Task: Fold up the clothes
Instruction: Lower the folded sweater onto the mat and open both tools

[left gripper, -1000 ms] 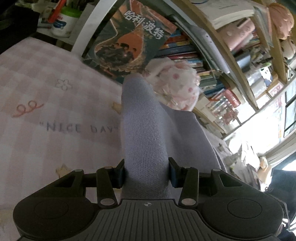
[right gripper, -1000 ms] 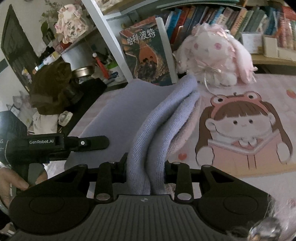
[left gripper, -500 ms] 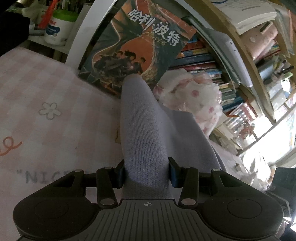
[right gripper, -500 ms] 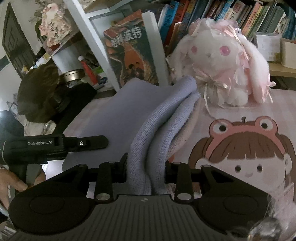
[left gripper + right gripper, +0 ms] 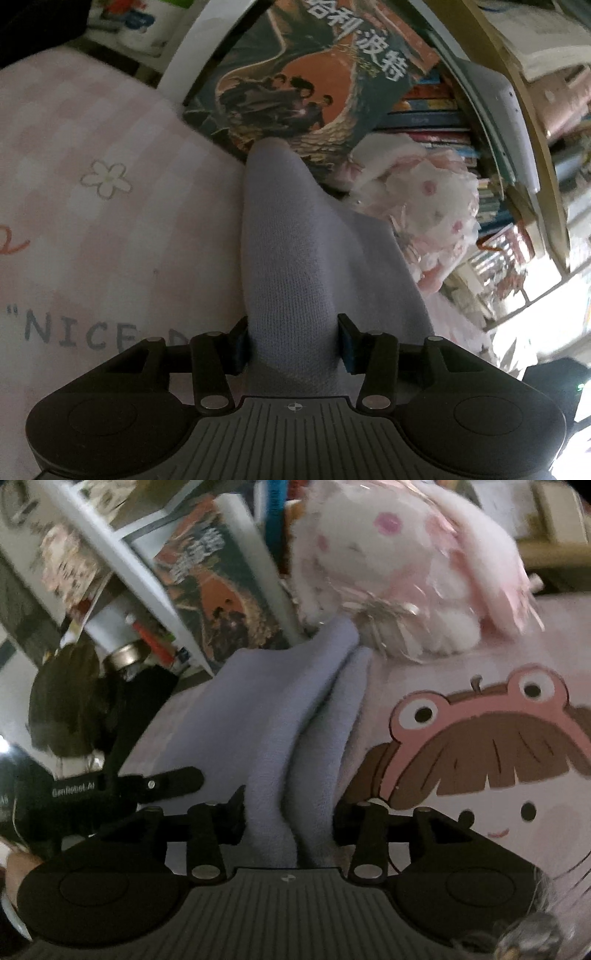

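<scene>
A lilac knitted garment (image 5: 288, 258) lies in a thick fold on the pink bedsheet (image 5: 92, 229), reaching back towards the shelf. My left gripper (image 5: 291, 339) has this fold between its pads; its jaws are easing open a little and still touch the cloth. In the right wrist view the garment (image 5: 258, 709) shows as two stacked folds. My right gripper (image 5: 288, 812) is around them; its jaws are opening while the cloth still fills the gap against both pads. The left gripper's body (image 5: 110, 786) is at the left of that view, over the garment's flat part.
A pink and white plush rabbit (image 5: 399, 565) sits just behind the garment's far end, beside a large upright book (image 5: 314, 74). A bookshelf (image 5: 517, 110) full of books stands behind. The sheet has a cartoon girl print (image 5: 480, 757) to the right. A hand (image 5: 14, 867) shows at the left edge.
Both grippers moved forward and down towards the shelf with the garment; book and rabbit look larger. The right gripper's pads stand wider apart and the folds between them have spread.
</scene>
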`<state>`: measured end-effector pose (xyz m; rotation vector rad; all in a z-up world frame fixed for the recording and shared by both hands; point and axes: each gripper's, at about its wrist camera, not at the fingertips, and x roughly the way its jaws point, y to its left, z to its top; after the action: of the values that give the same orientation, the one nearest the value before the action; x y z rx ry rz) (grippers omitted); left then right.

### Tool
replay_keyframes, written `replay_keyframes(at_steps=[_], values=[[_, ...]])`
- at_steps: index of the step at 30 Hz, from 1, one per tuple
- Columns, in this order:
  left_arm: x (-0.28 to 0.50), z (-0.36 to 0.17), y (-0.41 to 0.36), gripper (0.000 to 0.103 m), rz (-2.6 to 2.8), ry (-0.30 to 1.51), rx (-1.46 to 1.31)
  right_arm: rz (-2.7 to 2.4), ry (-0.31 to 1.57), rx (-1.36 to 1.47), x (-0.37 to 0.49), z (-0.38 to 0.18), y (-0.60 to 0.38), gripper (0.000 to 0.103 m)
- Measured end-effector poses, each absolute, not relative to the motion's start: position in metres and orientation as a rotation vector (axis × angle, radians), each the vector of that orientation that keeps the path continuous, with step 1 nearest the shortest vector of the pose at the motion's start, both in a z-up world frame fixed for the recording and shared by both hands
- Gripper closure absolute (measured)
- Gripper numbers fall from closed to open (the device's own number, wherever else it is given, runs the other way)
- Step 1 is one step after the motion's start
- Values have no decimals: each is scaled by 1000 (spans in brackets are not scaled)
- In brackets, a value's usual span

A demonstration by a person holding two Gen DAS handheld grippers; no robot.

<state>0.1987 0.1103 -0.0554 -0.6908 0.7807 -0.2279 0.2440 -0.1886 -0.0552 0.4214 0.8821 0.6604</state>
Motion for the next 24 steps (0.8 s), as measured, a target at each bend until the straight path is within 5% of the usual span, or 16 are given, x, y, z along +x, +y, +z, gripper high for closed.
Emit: replay_keyframes(at_steps=[7, 10, 24], values=[[198, -53, 109, 50, -203, 788, -694, 598, 907, 570, 247, -65, -197, 56], [194, -44, 106, 46, -181, 777, -644, 547, 894, 562, 242, -60, -196, 40], [138, 4, 61, 17, -68, 668, -176, 276, 744, 229, 174, -11, -187, 21]])
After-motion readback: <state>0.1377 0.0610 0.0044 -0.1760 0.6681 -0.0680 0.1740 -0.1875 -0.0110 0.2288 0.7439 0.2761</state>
